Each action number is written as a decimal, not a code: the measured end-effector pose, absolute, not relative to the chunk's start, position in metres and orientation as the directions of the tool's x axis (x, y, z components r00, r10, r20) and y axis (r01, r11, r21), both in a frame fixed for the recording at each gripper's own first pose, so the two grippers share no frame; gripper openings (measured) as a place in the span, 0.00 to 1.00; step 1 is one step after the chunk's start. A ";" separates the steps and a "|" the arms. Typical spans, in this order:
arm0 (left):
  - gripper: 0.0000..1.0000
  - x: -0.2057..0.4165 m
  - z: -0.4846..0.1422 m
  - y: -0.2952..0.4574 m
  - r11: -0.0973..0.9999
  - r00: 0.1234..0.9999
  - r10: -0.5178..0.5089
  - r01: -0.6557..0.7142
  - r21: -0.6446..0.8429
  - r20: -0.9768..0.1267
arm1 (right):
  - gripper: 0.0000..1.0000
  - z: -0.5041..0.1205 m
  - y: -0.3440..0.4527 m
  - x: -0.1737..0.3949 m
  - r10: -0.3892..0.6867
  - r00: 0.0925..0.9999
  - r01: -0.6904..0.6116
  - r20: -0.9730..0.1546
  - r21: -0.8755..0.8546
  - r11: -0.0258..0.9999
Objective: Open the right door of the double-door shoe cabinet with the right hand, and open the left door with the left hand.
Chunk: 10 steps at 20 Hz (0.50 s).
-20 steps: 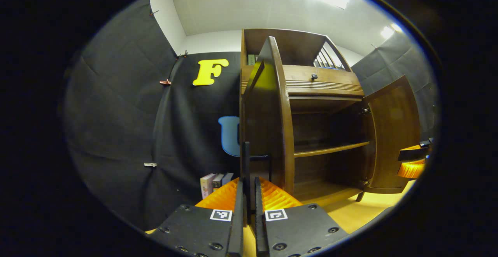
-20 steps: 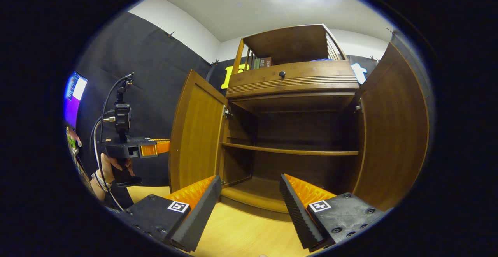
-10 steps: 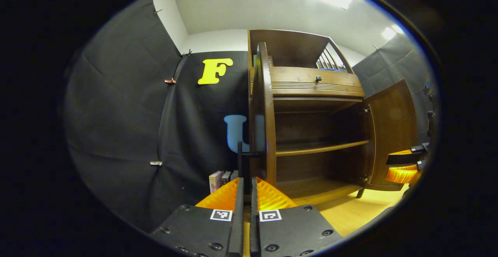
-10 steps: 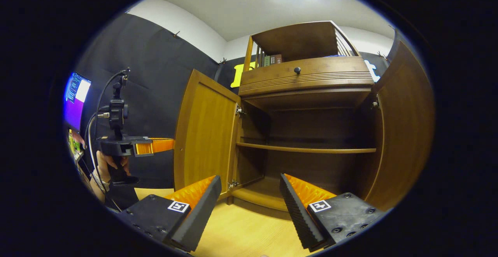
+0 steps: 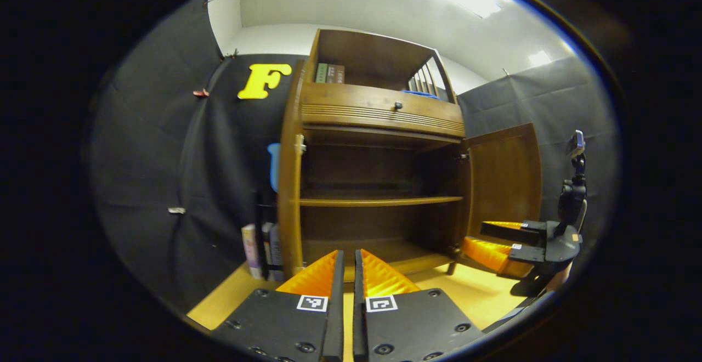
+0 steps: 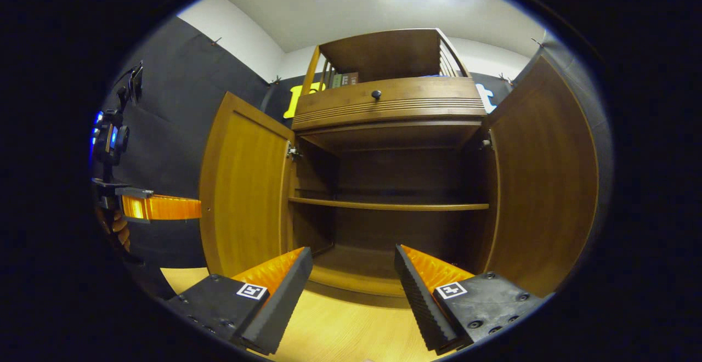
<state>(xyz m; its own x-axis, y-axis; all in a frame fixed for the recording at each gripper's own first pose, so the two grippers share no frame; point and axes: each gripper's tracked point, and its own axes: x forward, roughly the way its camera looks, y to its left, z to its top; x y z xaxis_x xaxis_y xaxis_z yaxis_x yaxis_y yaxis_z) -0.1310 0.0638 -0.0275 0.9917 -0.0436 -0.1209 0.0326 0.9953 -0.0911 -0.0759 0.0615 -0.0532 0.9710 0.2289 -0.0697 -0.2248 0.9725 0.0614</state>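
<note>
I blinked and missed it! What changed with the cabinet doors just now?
The left door swung wider open, and the left hand-held gripper came away from it, closed on nothing. The right door stayed open; the right hand-held gripper stayed open too.

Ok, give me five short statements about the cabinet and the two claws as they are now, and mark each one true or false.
1. Both lower doors of the shoe cabinet stand open. True: the left door and the right door are both swung wide.
2. The left claw is shut on the left door's handle. False: its fingers are nearly together but hold nothing, and the door is off to the side.
3. The right claw is open. True: its fingers stand wide apart with nothing between them.
4. Shoes sit on the middle shelf. False: the shelf is bare.
5. The drawer knob sits above the open compartment. True.
</note>
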 end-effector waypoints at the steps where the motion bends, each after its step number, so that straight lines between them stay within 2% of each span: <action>1: 0.11 -0.123 -0.030 0.053 0.992 0.990 -0.076 0.062 -0.112 -0.122 | 0.95 -0.053 0.055 -0.075 0.202 0.976 -0.198 -0.080 0.054 0.979; 2: 0.11 -0.114 -0.031 0.046 0.989 0.987 -0.096 0.081 -0.124 -0.128 | 0.95 -0.052 0.046 -0.076 0.170 0.982 -0.168 -0.086 0.037 0.985; 3: 0.05 -0.107 -0.034 0.041 0.988 0.986 -0.105 0.088 -0.129 -0.128 | 0.95 -0.050 0.035 -0.077 0.137 0.987 -0.136 -0.088 0.016 0.991; 7: 0.24 -0.085 -0.033 0.022 0.985 0.987 -0.133 0.121 -0.124 -0.095 | 0.96 -0.037 0.002 -0.079 0.044 0.996 -0.044 -0.075 -0.006 0.999; 10: 0.64 -0.075 -0.032 0.004 0.983 0.983 -0.167 0.159 -0.093 -0.080 | 0.97 -0.032 -0.014 -0.076 0.011 0.998 -0.010 -0.067 0.021 1.000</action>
<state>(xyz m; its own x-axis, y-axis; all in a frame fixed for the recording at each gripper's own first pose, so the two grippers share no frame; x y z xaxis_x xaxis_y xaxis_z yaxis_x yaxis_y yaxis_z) -0.0747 0.0041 -0.0321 0.9828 -0.1666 -0.0801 0.1591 0.9829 -0.0925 -0.0762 -0.0137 -0.0321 0.9977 0.0114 -0.0671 -0.0099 0.9997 0.0214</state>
